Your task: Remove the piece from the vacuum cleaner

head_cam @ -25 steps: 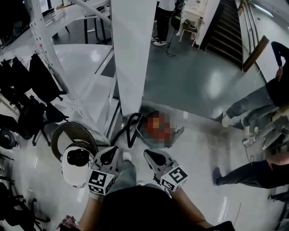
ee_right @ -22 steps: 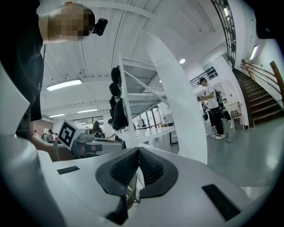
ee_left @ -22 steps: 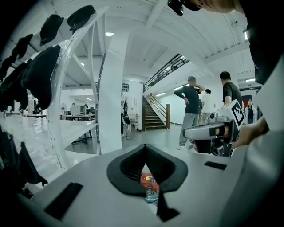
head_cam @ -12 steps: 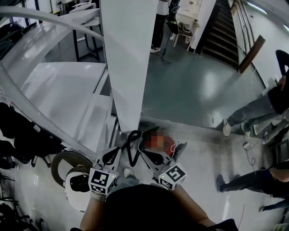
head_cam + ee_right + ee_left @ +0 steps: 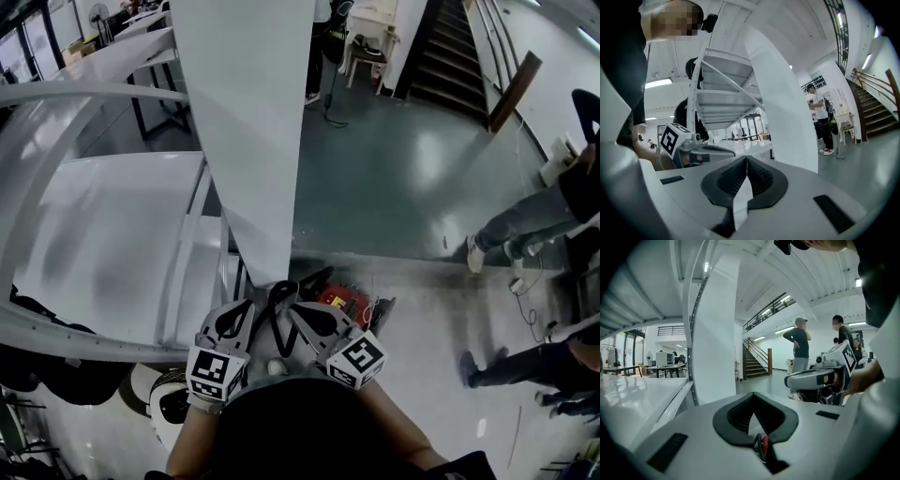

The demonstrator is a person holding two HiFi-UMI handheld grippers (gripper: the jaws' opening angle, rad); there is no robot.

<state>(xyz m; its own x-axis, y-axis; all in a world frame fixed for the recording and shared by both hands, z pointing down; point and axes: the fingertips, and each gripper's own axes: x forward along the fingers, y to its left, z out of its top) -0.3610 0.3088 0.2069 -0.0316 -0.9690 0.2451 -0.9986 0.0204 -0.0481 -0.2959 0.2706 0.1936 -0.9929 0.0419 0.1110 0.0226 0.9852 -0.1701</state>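
The red vacuum cleaner (image 5: 343, 299) lies on the floor at the foot of a white pillar, its black hose (image 5: 279, 307) looping beside it. My left gripper (image 5: 244, 311) and right gripper (image 5: 296, 313) hover side by side close to my body, just above the vacuum cleaner in the head view. Both are shut with nothing between the jaws. In the left gripper view the shut jaws (image 5: 753, 395) point at the pillar, and a sliver of red shows under them. The right gripper view shows its shut jaws (image 5: 746, 160) and the left gripper (image 5: 691, 151) alongside.
A broad white pillar (image 5: 251, 141) rises straight ahead. White sloping panels and rails (image 5: 103, 225) fill the left. A white helmet (image 5: 167, 401) lies at lower left. People's legs (image 5: 520, 220) stand at the right, and a staircase (image 5: 448, 47) is at the back.
The head view has swung forward and up, so the pillar and vacuum cleaner sit closer to the grippers. Both grippers stay shut and have drawn a little closer together.
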